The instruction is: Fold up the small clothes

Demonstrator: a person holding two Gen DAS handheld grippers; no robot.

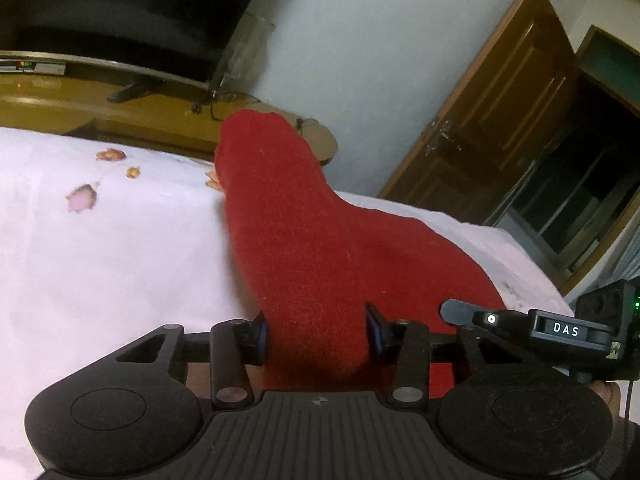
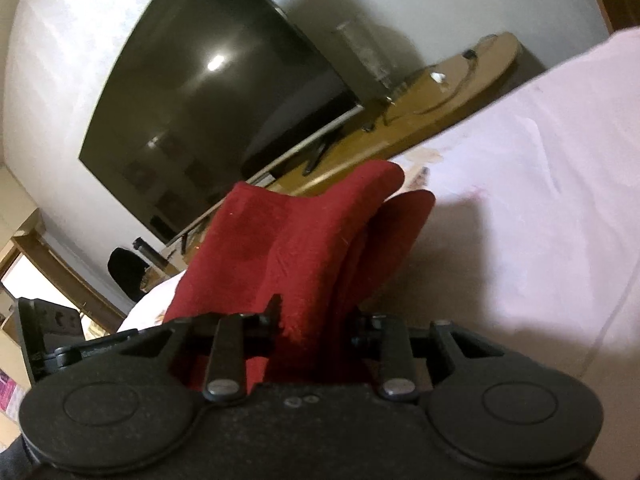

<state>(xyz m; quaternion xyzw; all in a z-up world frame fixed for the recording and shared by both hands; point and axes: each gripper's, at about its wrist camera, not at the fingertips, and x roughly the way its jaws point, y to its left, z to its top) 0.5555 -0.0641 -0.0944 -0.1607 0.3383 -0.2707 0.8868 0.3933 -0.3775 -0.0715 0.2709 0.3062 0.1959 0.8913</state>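
A small red fleecy garment (image 1: pixel 296 220) rises from between the fingers of my left gripper (image 1: pixel 317 330), held above a pale pink bedsheet (image 1: pixel 120 248). Both blue-edged pads press on its bunched end, so the gripper is shut on it. In the right wrist view the same red garment (image 2: pixel 280 240) stands up in folds from my right gripper (image 2: pixel 316 318), whose fingers are shut on another part of it. The cloth's lower edge is hidden behind both gripper bodies. The two grippers hold it side by side, close together.
The bedsheet (image 2: pixel 540 200) has a few flower prints (image 1: pixel 82 198). Beyond the bed stand a wooden cabinet (image 1: pixel 80 100) with a large dark television (image 2: pixel 208 112) and a clear vase (image 1: pixel 244 52). A brown door (image 1: pixel 500 112) is at the right.
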